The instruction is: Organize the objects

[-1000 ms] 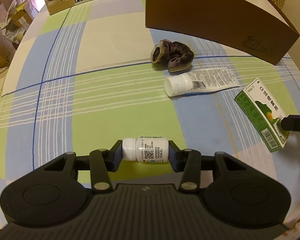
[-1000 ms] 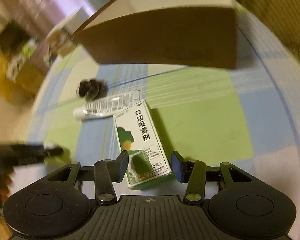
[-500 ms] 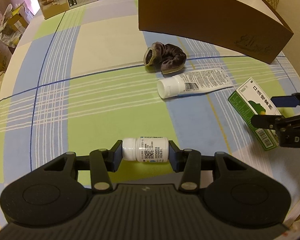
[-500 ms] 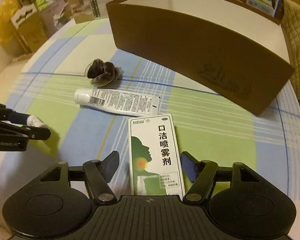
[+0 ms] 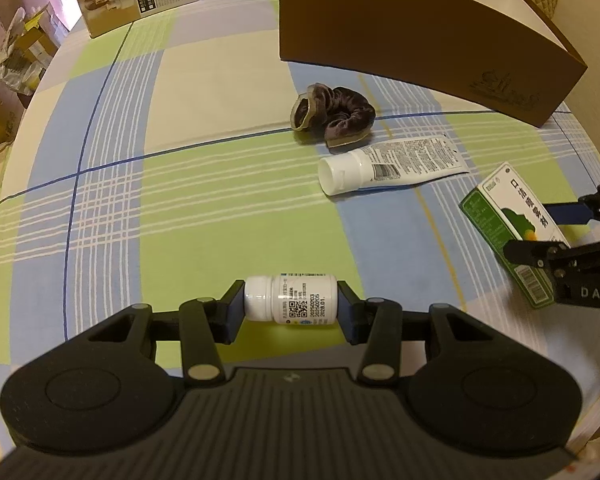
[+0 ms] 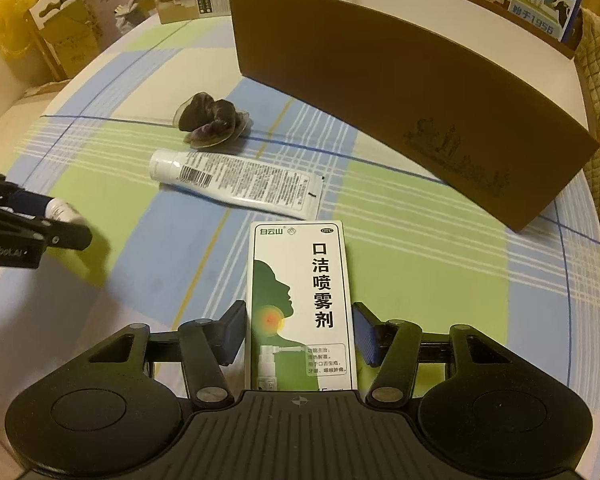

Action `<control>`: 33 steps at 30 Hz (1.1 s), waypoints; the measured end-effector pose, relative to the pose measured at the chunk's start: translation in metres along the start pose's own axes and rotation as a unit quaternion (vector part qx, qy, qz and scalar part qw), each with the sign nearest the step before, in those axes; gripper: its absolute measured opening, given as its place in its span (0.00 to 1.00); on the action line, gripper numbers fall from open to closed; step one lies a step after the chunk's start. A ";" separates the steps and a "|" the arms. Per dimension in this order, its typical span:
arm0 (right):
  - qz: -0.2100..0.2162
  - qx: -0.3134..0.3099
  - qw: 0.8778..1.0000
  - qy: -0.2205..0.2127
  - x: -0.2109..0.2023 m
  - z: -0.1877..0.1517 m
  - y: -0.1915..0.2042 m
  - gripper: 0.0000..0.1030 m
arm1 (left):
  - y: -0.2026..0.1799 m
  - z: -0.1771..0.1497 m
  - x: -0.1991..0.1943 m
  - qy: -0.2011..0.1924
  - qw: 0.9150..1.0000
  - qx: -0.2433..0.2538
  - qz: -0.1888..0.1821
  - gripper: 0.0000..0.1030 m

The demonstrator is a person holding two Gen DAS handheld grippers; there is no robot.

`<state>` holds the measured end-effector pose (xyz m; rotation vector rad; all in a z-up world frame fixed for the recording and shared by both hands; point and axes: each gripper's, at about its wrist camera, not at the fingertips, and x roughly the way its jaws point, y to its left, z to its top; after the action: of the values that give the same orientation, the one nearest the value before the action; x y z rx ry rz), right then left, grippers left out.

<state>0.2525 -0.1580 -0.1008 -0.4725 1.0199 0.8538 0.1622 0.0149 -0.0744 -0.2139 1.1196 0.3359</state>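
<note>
Green-and-white spray box lies between the closing right gripper, whose pads look not quite touching.

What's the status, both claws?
Left claw clamped on the white pill bottle. Right claw closing around the green spray box, right pad not touching yet. Tube and scrunchie lie before the brown box.

L claw tight on white pill bottle, sideways.
</note>
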 end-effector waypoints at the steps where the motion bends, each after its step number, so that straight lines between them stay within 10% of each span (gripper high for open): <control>1: 0.003 0.002 1.000 0.000 -0.002 -0.001 0.000 0.51 | 0.000 0.000 0.000 0.000 1.000 0.001 0.000 0.40; 33: 0.014 0.013 0.987 -0.157 -0.116 0.063 -0.060 0.51 | -0.029 0.082 -0.057 -0.117 0.992 0.042 -0.036 0.41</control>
<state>0.3054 -0.1959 0.0286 -0.2892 0.7470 0.9059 0.2196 0.0064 0.0122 -0.1361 0.8899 0.2418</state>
